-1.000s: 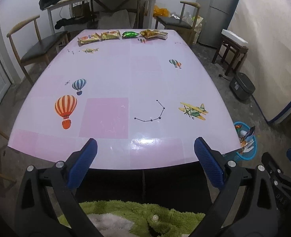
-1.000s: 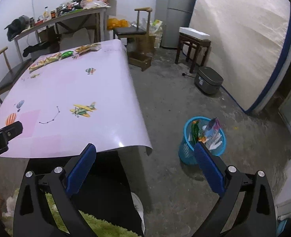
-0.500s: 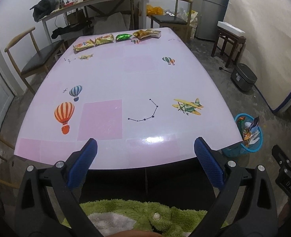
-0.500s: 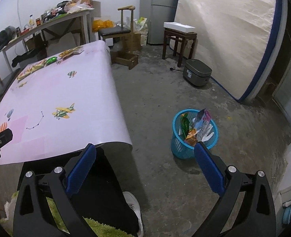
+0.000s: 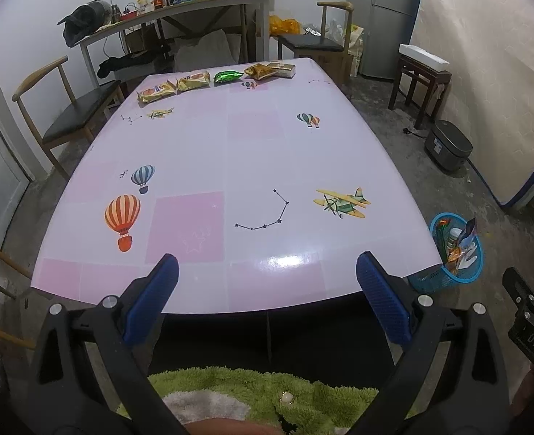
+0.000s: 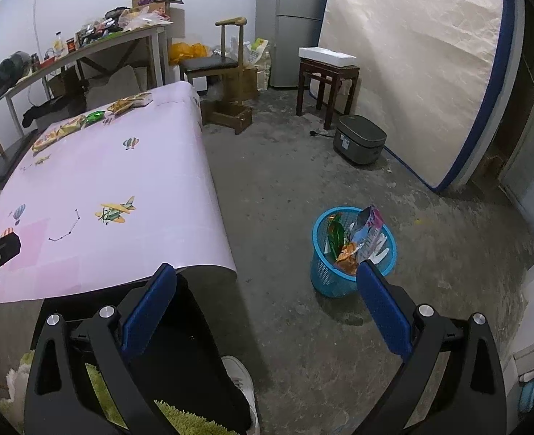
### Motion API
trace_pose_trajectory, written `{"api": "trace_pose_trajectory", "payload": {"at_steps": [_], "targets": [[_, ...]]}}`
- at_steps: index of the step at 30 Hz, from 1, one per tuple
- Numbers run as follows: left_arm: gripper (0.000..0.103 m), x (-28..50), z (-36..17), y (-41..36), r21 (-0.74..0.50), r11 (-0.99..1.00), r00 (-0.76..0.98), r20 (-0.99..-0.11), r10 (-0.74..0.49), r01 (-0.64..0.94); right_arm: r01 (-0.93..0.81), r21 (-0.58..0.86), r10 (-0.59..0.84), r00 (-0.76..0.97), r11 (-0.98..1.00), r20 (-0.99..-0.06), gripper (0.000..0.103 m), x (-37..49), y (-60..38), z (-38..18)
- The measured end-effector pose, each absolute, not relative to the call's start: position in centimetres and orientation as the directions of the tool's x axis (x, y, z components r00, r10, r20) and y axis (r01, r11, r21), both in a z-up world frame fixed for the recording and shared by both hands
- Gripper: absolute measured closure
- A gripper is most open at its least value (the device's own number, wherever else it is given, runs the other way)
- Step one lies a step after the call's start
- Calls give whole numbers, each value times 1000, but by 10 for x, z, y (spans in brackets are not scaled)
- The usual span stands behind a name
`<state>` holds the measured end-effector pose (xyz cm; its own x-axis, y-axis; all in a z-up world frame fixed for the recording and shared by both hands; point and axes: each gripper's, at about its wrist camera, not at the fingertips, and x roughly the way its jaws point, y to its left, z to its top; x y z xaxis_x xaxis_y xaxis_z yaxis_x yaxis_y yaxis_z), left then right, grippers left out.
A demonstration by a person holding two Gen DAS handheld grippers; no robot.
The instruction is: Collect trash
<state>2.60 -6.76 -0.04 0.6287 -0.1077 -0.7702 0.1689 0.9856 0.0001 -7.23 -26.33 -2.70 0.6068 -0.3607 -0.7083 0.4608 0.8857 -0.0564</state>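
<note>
My left gripper [image 5: 267, 282] hangs with its blue pads spread wide and nothing between them, just off the near edge of the pink table [image 5: 230, 152]; my right gripper [image 6: 265, 297] is likewise wide apart and empty, off the table's near right corner and over the concrete floor; the landmark for everything is that table, covered in a cloth printed with balloons and a biplane. Along the table's far edge lies a row of snack wrappers: two yellow packets [image 5: 174, 87], a green foil wrapper [image 5: 227, 76], then a gold wrapper [image 5: 258, 70] touching a boxy packet [image 5: 285, 69]; all sit well apart from both grippers. On the floor beside the table's near right corner stands a blue mesh wastebasket [image 6: 327, 272], already holding several wrappers and a white glove; a grey rice cooker [image 6: 359, 137] rests farther right of the table.
</note>
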Motion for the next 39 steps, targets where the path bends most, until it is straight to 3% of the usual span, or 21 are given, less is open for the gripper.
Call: {"api": "trace_pose_trajectory", "payload": {"at_steps": [39], "targets": [[9, 23, -3, -60, -21, 988, 622, -774, -113, 154, 425, -84, -355, 614, 901, -705, 7, -67, -252, -20]]}}
